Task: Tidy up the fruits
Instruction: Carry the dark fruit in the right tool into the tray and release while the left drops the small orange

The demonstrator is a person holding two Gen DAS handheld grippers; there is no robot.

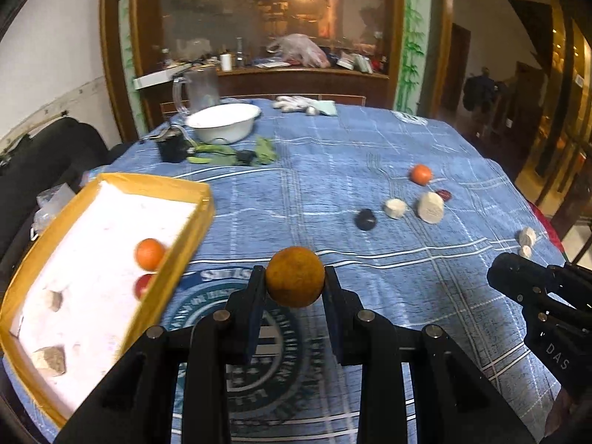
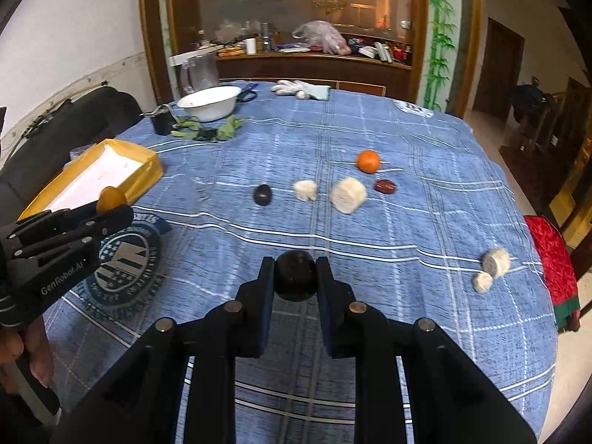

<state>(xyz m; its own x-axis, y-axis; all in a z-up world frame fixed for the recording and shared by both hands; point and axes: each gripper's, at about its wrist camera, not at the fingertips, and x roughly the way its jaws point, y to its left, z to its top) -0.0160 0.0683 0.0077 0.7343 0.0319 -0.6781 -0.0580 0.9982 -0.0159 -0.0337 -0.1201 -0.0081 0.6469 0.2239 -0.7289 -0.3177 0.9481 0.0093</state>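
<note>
Oranges on cloth: one (loose)

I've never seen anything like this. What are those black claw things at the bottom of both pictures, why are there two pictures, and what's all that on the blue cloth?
The claws are hand-held two-finger grippers, one in each of a person's hands; no robot is involved. Each carries a camera looking along its fingers, so you get one picture per hand.

In the left-hand picture the left gripper is shut on a brownish-orange fruit. In the right-hand picture the right gripper is shut on a dark round fruit.

On the blue checked tablecloth lie an orange, a dark fruit, a small red fruit and several pale chunks I cannot identify. At the left sits a yellow-rimmed box already holding an orange fruit, a red one and some pale pieces. A white bowl stands further back.
</note>
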